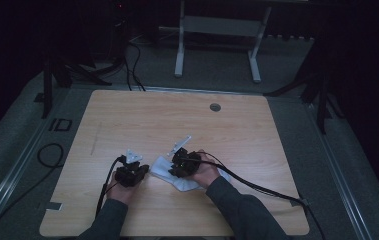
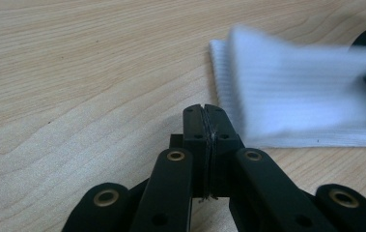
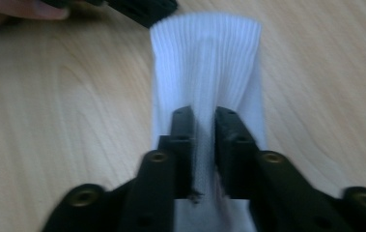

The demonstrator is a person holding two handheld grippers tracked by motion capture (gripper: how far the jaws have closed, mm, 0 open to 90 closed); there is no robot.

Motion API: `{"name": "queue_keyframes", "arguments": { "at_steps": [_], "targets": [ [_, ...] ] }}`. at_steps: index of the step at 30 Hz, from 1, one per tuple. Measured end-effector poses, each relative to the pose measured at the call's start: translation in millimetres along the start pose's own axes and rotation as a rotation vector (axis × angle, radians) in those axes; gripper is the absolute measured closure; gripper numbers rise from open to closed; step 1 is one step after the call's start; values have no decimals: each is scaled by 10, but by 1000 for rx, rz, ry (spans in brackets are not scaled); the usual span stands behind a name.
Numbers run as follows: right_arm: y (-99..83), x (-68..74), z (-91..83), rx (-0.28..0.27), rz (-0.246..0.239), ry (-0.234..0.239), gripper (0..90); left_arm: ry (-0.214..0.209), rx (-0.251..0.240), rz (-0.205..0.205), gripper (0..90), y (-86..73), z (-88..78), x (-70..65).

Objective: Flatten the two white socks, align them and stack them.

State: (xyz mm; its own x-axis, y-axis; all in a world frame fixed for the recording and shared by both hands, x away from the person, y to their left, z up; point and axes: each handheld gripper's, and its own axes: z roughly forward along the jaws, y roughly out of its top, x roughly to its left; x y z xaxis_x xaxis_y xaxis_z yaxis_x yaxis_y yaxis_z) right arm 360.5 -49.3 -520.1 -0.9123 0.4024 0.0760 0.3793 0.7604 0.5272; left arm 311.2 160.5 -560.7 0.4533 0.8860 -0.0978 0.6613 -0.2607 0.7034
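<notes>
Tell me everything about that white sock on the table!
The white sock is soft ribbed knit fabric. It lies on the wooden table between both grippers. The right gripper sits over it, jaws slightly apart with a fold of fabric between them. The left gripper is shut beside its edge, holding nothing.

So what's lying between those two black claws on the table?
A white sock lies on the table between left gripper and right gripper, seen from the high view.

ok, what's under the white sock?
The white sock lies flat on the bare wooden table; light wood grain shows all round it. The right gripper sits over it, sock fabric between its fingers. Whatever lies beneath the fabric itself is covered.
</notes>
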Motion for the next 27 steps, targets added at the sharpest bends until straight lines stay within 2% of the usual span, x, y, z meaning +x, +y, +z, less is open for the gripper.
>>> {"name": "queue_keyframes", "arguments": {
  "at_steps": [2, 4, 9, 12, 16, 18, 23, 27],
  "targets": [
    [5, -3, 9, -8, 15, 18, 569, 0, 1, -1, 885, 1, -1, 0],
    [8, -13, -21, -13, 25, 4, 524, 5, 3, -4, 883, 3, -3, 0],
    [39, -37, -241, -41, 6, -52, 473, 4, -30, -16, 882, 31, -61, 6],
    [47, -67, -369, -34, -13, -100, 463, -10, -55, -18, 884, 53, -111, -9],
    [19, -118, -510, -10, -30, -174, 489, -28, -77, 11, 886, 94, -129, -86],
    [-26, -163, -578, -10, -12, -175, 514, -39, -81, 42, 886, 117, -124, -150],
    [-190, -254, -719, -5, 7, -223, 564, -49, -76, 108, 887, 153, -83, -294],
    [-347, -301, -823, -12, 34, -250, 598, -42, -59, 122, 887, 153, -26, -327]
  ]
}}
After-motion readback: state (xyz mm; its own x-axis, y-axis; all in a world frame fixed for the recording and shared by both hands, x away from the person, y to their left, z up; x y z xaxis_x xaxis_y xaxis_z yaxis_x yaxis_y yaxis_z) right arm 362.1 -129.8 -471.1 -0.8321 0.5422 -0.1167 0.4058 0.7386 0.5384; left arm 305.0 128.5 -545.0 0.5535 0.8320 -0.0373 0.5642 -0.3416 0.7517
